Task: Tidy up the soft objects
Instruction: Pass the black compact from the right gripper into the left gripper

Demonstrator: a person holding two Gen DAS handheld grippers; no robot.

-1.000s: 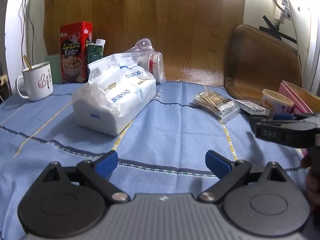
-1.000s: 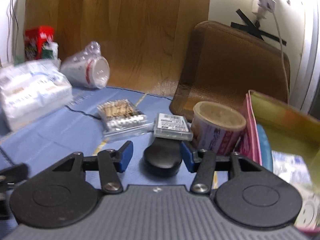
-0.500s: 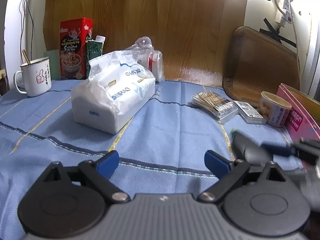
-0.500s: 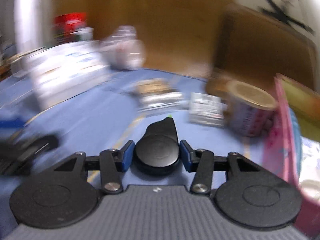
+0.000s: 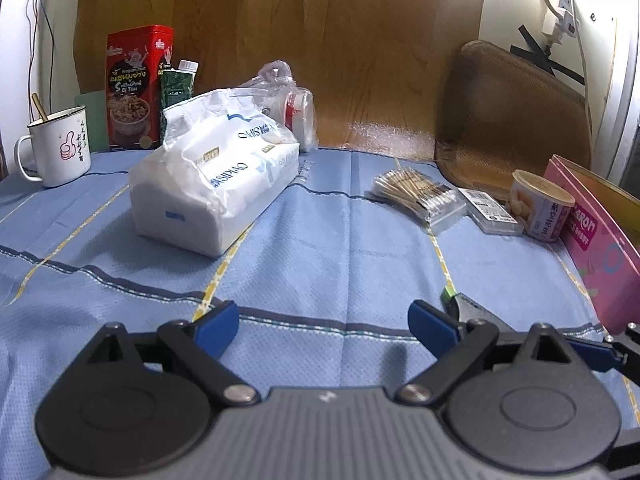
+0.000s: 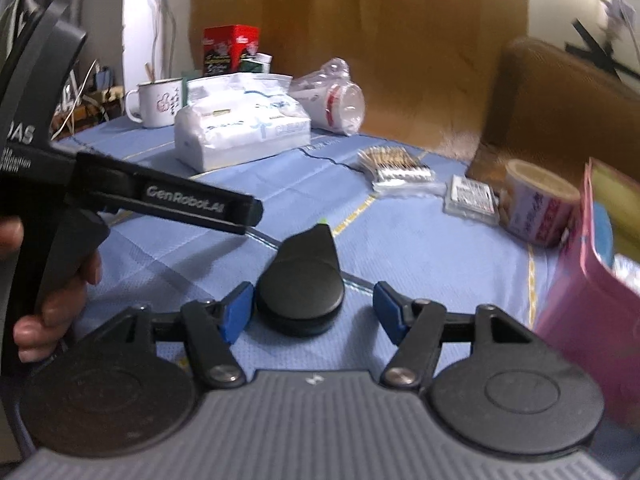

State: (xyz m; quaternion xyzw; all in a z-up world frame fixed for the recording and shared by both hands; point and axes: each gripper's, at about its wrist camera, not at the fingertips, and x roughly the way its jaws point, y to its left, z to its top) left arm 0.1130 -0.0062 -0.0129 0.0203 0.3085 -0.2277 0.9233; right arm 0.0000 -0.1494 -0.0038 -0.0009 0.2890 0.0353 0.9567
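Right gripper (image 6: 313,312) jaws opening around black case (image 6: 300,280) on blue desk (image 6: 420,248), left gripper (image 5: 323,326) jaws wide, empty, tissue pack (image 5: 216,176) beyond

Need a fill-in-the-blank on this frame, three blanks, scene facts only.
1. The white mug has a ____ standing in it.
2. The tissue pack lies on a ____ tablecloth.
3. The black teardrop-shaped object sits between the fingers of the ____ hand-held gripper.

Missing words: spoon; blue; right
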